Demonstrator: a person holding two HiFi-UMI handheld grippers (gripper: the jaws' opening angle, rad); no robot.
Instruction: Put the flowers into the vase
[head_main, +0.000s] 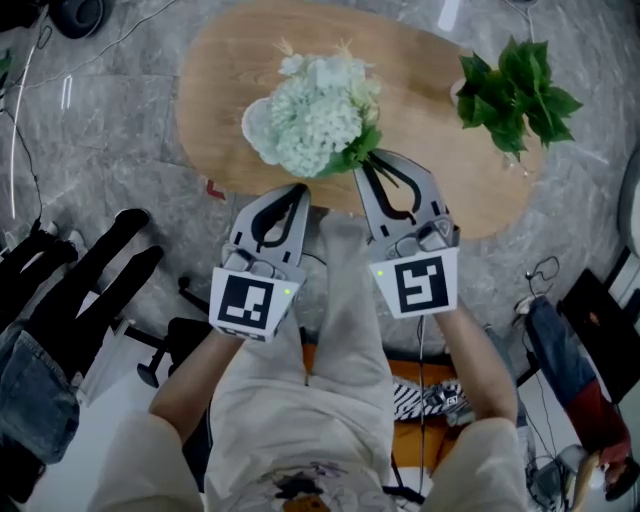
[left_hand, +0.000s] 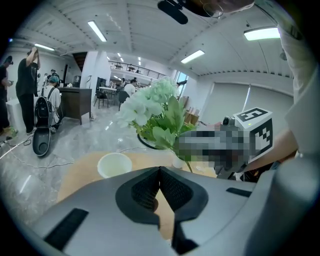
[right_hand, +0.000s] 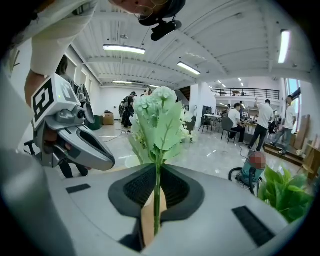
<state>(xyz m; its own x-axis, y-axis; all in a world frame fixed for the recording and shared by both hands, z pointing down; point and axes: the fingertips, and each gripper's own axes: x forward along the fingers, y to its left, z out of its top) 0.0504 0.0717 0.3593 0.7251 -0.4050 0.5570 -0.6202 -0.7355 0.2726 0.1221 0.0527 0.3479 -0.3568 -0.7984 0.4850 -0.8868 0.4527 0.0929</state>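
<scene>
**Light, top-heavy bunch pinched low on its stem**

The right gripper (head_main: 372, 163) has its jaws pressed onto the thin green stem of the flowers (head_main: 320, 115), taking it below the leaves. The pale green-white head stands clear above the jaws. In the head view the bunch fills the upper centre of the frame, above the wooden table (head_main: 430, 60). It covers most of the white vase (head_main: 251, 128), whose rim shows at the bunch's left edge. The left gripper view shows the vase empty and the stem off to its right, so the flowers are not yet in.

The left gripper (head_main: 297, 190), at lower centre-left, has its jaws closed together on nothing.

The bunch looks light and probably artificial, with a soft, bulky head on a slim stem. It may swivel between the pads, so the low stem is the sensible hold; the head would crush. The vase looks small and light, and a knock on its rim could tip it.
</scene>
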